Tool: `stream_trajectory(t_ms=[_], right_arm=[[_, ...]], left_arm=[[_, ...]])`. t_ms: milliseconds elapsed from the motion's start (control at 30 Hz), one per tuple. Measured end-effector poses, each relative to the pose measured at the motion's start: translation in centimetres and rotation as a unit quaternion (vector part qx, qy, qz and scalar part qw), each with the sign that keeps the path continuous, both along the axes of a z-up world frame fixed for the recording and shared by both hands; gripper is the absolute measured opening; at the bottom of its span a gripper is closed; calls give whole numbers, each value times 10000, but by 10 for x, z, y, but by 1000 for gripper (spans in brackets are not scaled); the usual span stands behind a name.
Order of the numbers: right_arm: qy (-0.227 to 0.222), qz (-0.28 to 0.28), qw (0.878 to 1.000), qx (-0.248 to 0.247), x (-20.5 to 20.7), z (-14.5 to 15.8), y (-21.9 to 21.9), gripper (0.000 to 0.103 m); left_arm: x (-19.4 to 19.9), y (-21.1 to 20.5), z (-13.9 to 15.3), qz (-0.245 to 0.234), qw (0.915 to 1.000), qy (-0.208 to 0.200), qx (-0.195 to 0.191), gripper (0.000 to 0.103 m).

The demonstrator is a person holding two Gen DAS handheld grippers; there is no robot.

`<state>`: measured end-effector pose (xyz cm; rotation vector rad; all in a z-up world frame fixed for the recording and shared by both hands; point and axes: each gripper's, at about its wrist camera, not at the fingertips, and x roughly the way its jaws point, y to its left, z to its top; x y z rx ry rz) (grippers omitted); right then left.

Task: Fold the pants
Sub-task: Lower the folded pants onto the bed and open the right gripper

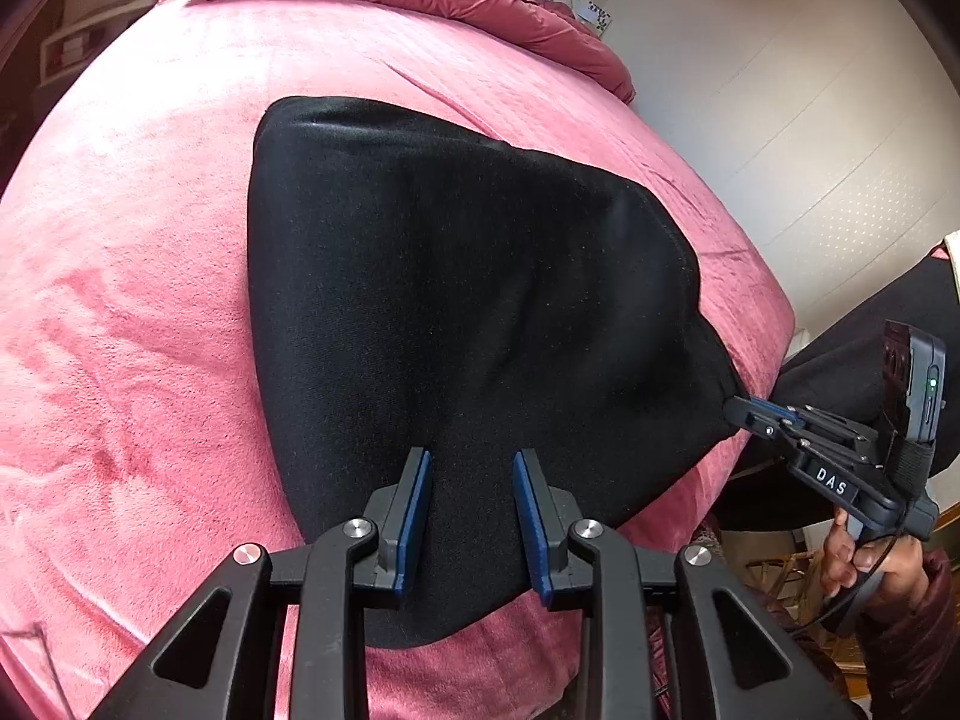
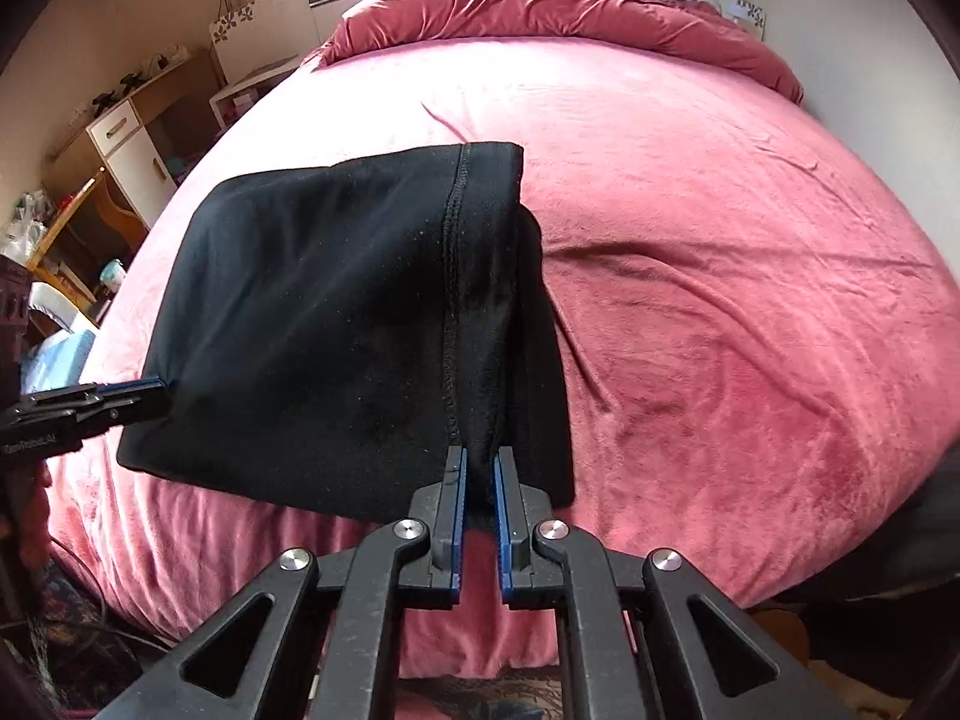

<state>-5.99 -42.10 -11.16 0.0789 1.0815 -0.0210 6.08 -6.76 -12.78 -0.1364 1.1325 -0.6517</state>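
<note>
pants [image 2: 336, 324]: black, folded, lifted at near edge above pink bed [image 2: 750, 276]
left gripper [image 1: 472, 495]: jaws clamped on near left corner of pants
right gripper [image 2: 480, 480]: jaws pinching near right corner at seam
writing: "DAS" label on right gripper body; left gripper's label too blurred to read

Left wrist camera: above bed's [image 1: 150, 300] near edge, steep downward tilt, close over black pants [image 1: 450, 300]. Right wrist camera: near edge too, same tilt, facing headboard end. Both share pants, pink bedcover, crumpled duvet [image 2: 540, 6] at far edge.
</note>
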Motion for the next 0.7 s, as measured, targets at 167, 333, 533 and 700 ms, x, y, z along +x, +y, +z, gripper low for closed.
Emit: stream_trajectory(t_ms=[167,333,533,700], right_arm=[[357,-455,9970,509,1,-31,-19,7],[275,-424,9968,625,0,-21,-23,10],[8,-506,9972,559,2,2,-27,17],[-432,-384,9966,589,18,27,-15,24]], left_arm=[[-14,-13,4,-112,9995,-210,196,29],[-18,-16,13,-66,9990,-376,221,29],[-14,-7,34,277,9950,-860,428,29],[-11,-9,44,468,9900,-1128,704,32]])
